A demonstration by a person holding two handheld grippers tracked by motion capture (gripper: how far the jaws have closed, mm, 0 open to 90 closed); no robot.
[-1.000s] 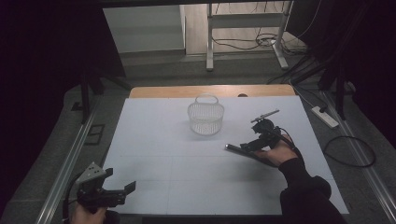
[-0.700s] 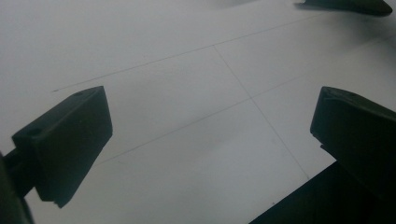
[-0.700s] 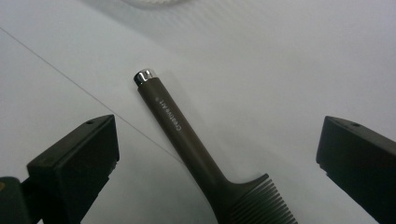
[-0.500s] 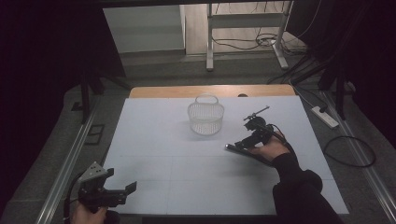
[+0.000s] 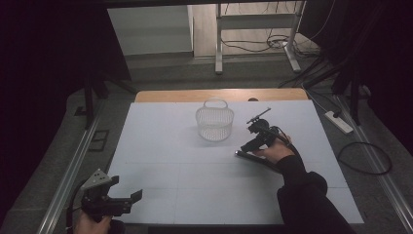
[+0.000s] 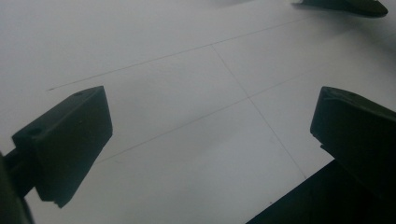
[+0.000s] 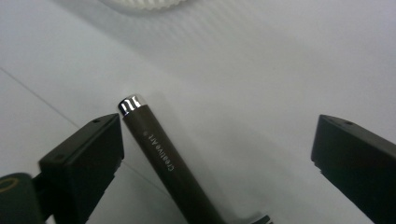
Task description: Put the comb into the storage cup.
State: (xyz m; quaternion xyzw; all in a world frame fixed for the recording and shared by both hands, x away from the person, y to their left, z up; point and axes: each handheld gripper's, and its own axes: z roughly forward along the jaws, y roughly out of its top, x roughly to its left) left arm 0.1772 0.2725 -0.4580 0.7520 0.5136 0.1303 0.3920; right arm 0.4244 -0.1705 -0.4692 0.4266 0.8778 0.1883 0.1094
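With fingers spread, right gripper (image 7: 217, 163) straddles the pen (image 7: 163, 163); its long axis runs lengthwise between them, hugging one finger; left gripper (image 5: 127, 199) idles released, well apart.

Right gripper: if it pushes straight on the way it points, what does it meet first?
Probably the brown pen lying between its open jaws; the white basket sits beyond, though depth is unclear.

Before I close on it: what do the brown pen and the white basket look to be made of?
Pen: matte brown barrel, probably coated metal or plastic, with small white lettering; its end cap is mirror-bright, likely chromed metal. Basket: white ribbed openwork with a loop handle, most likely moulded plastic, though coated wire is possible. The right hand-held gripper is open around the pen.
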